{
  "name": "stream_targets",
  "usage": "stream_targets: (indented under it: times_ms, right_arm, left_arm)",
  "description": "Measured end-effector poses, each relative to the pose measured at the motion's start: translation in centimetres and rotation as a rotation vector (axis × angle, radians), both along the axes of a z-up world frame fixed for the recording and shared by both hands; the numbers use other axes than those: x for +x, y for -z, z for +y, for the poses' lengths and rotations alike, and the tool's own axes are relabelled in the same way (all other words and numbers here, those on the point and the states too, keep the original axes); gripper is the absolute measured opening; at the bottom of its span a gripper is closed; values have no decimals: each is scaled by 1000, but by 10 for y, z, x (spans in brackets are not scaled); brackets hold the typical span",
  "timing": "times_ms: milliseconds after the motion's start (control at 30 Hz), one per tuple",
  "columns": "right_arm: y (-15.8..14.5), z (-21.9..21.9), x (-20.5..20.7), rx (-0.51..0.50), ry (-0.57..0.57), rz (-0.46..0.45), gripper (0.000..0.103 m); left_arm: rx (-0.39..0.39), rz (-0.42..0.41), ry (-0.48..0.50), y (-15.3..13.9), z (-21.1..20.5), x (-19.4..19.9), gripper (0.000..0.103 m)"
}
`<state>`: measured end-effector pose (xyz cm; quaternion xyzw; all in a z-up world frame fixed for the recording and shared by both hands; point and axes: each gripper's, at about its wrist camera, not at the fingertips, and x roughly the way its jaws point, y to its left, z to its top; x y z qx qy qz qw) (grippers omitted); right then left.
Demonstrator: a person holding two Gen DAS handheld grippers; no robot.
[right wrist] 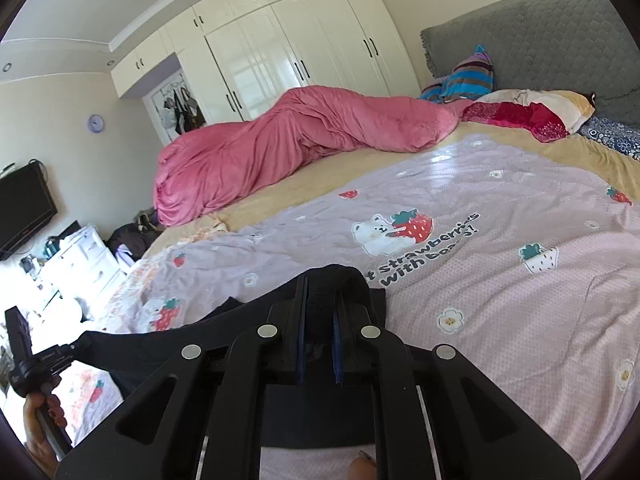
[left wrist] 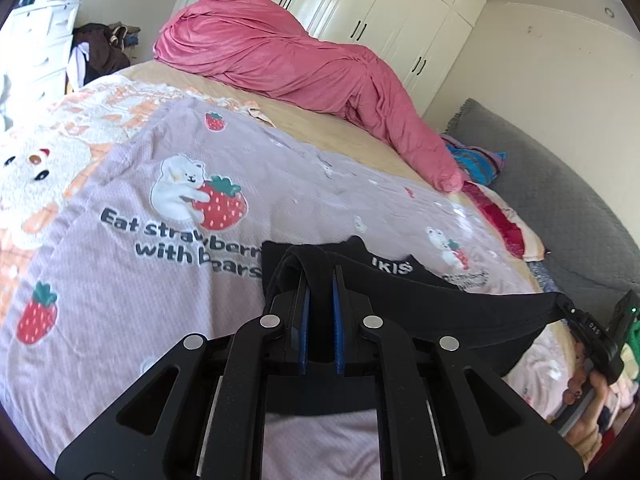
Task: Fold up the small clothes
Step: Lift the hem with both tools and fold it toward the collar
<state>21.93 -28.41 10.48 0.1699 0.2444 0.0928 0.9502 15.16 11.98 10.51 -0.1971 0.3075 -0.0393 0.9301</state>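
A small black garment (left wrist: pixel 460 312) was held stretched between both tools just above the bed (left wrist: pixel 320 128), over the pink strawberry-print blanket (left wrist: pixel 120 280). The left hand-held gripper (left wrist: pixel 320 276) was pinched shut on one end of its waistband, and the right hand-held gripper (right wrist: pixel 320 292) was clamped on the other end. A rolled pink duvet (right wrist: pixel 280 140) was seen well apart, further back on the bed near the white wardrobe (right wrist: pixel 280 40).
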Motion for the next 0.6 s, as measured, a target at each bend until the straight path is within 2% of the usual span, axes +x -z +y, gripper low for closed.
stream_targets:
  times_ms: [267, 600]
  right_arm:
    - [11, 5, 29, -7, 9, 34, 9]
    - [43, 5, 52, -25, 23, 83, 9]
  left_arm:
    - [45, 27, -20, 13, -2, 24, 4]
    - [68, 63, -10, 35, -3, 49, 4]
